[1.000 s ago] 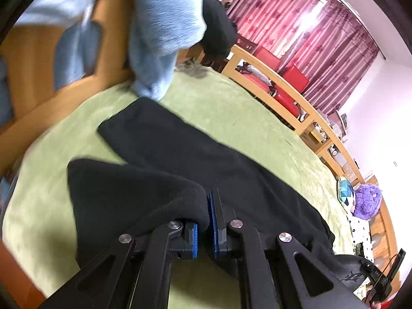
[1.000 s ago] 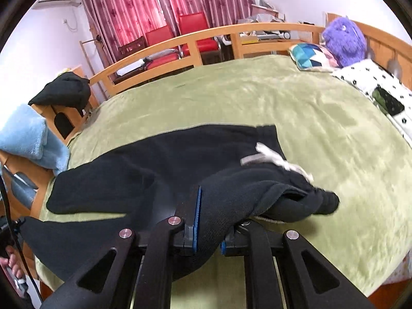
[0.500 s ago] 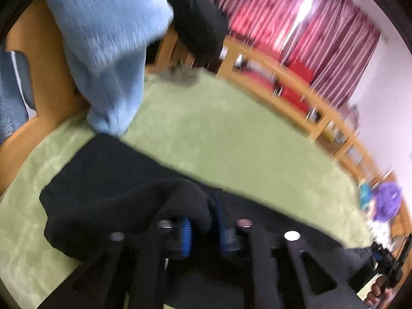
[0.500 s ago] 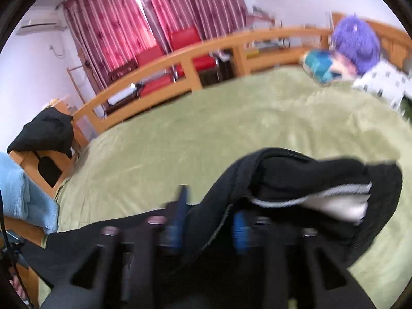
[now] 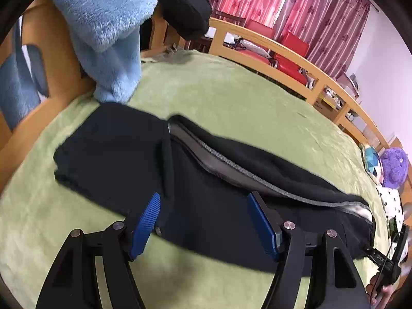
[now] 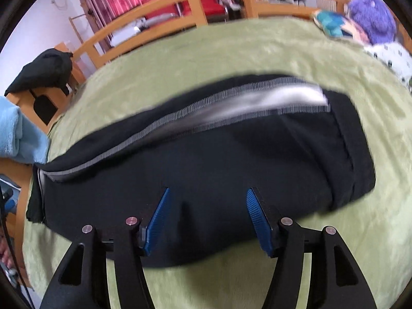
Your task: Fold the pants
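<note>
The black pants (image 5: 206, 193) lie folded lengthwise on the green bedspread (image 5: 231, 97), a grey seam strip (image 5: 231, 170) showing along the far edge. My left gripper (image 5: 203, 203) hovers over the pants' near edge with its jaws opening; the cloth lies below, the blue pads (image 5: 146, 221) not pressing it. In the right wrist view the same pants (image 6: 219, 159) spread across the bed with the pale inner band (image 6: 257, 103) exposed. My right gripper (image 6: 207, 193) is over their near edge, jaws opening, nothing pinched between them.
A light blue fleece (image 5: 108, 25) hangs over the wooden bed frame at the left, a black garment (image 5: 182, 0) beside it. A wooden rail (image 5: 296, 56), red chairs and red curtains stand behind. A purple plush (image 5: 394, 164) and a patterned pillow (image 6: 332, 23) lie at the head.
Both grippers carried the held fold of the pants forward over the other half, lowered it, and opened. The cloth has dropped out of the jaws and lies flat on the bed.
</note>
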Action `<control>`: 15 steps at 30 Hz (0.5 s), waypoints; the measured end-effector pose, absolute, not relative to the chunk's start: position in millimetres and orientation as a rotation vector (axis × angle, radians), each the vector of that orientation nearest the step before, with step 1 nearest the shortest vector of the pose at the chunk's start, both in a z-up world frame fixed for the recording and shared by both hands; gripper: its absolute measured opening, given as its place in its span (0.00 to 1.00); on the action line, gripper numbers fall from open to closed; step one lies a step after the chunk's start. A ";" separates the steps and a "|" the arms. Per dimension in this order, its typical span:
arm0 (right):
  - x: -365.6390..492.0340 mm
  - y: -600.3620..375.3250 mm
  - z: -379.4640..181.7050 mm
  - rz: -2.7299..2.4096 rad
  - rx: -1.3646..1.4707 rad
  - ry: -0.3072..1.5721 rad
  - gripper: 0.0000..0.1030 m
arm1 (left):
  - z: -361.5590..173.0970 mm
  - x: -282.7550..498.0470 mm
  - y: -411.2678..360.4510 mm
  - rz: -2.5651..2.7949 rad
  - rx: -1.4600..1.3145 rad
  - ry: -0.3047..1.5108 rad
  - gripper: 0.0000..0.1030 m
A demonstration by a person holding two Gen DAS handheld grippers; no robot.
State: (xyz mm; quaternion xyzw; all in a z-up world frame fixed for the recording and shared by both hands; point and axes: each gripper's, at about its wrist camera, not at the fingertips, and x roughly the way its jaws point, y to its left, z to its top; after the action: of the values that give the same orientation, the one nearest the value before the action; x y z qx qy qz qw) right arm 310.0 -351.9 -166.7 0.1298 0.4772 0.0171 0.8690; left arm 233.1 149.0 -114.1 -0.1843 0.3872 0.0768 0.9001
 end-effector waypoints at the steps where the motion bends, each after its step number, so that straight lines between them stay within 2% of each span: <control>1: 307.7 -351.9 -169.3 0.037 0.276 1.011 0.59 | -117.6 231.0 143.5 0.142 -0.373 0.819 0.66; 9: 283.7 -361.1 -188.5 -0.030 0.321 1.055 0.59 | -176.6 233.5 123.8 0.154 -0.463 0.932 0.65; 11: 283.5 -362.3 -190.0 -0.047 0.298 1.047 0.62 | -190.0 237.6 122.8 0.158 -0.475 0.952 0.65; 12: 283.4 -363.3 -191.0 -0.056 0.292 1.046 0.67 | -196.6 239.6 121.6 0.158 -0.477 0.959 0.65; 15: 283.9 -364.6 -202.0 -0.067 0.305 1.035 0.67 | -211.4 246.6 120.0 0.159 -0.467 0.981 0.66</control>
State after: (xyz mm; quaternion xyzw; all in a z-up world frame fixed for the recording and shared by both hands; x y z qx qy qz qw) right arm 283.9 -364.6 -202.0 0.1452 0.4927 -0.0317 0.8574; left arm 246.6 120.0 -211.4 -0.2221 0.4664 0.0756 0.8529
